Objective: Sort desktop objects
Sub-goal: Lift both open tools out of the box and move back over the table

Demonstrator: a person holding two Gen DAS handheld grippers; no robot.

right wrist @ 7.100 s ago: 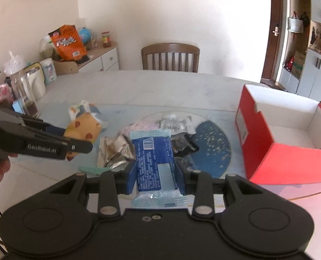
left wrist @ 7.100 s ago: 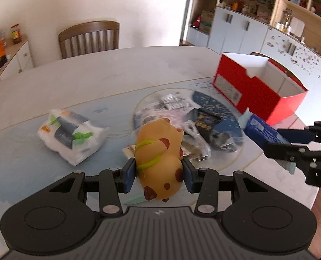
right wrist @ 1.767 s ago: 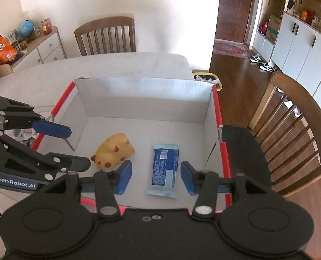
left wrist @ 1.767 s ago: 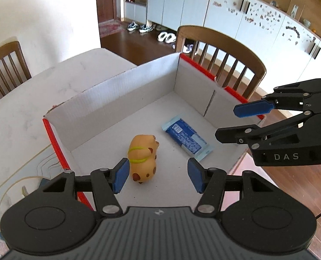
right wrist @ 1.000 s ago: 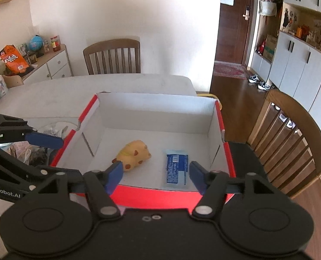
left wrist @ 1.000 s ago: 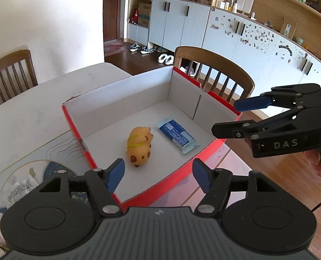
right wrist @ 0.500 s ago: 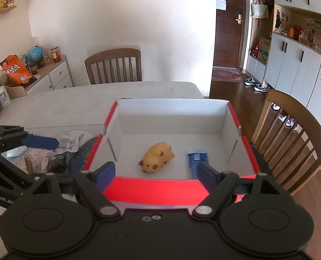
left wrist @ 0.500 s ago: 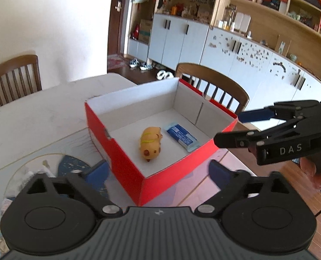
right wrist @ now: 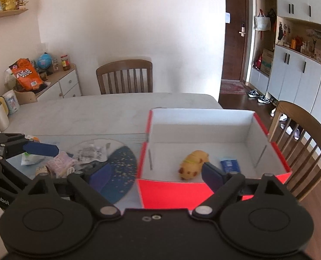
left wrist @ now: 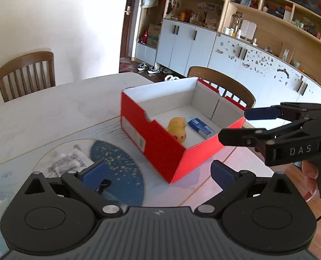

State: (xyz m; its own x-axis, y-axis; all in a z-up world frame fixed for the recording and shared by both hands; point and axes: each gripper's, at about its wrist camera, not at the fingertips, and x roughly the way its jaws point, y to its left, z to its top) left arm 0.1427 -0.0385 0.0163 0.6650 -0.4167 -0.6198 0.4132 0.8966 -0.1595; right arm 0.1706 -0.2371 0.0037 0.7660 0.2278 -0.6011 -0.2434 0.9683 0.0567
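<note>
Left wrist view: red box [left wrist: 160,149] on table [left wrist: 52,112], open top, one corner toward camera. Yellow toy [left wrist: 177,129] and blue packet [left wrist: 200,125] both on box floor, side by side, just apart. Toy on its side, long axis near-to-far, which end is the head unclear. Packet flat, long axis diagonal, near-right to far-left. Left gripper [left wrist: 158,173] over table on near side of box, jaws spread wide, nothing between. Right gripper [left wrist: 236,125] visible at right, level, aimed left toward box's right wall, jaws apart, empty; holder's fingers [left wrist: 310,179] show below it.

Right wrist view: box [right wrist: 171,189] seen square-on from near wall. Toy [right wrist: 191,165] reads diagonal here, near-left to far-right. Packet [right wrist: 230,165] right of toy, long axis near-to-far, near end hidden behind right jaw pad. Right gripper [right wrist: 157,176] above near edge of box, wide open. Left gripper [right wrist: 30,151] enters from left, open, above leftover clutter [right wrist: 73,162].

Only this view shows full clutter pile left of box on blue-patterned mat [right wrist: 121,162]: wrappers, pink item, white packet. Left view catches only a crumpled wrapper [left wrist: 67,162] and mat [left wrist: 121,169].
</note>
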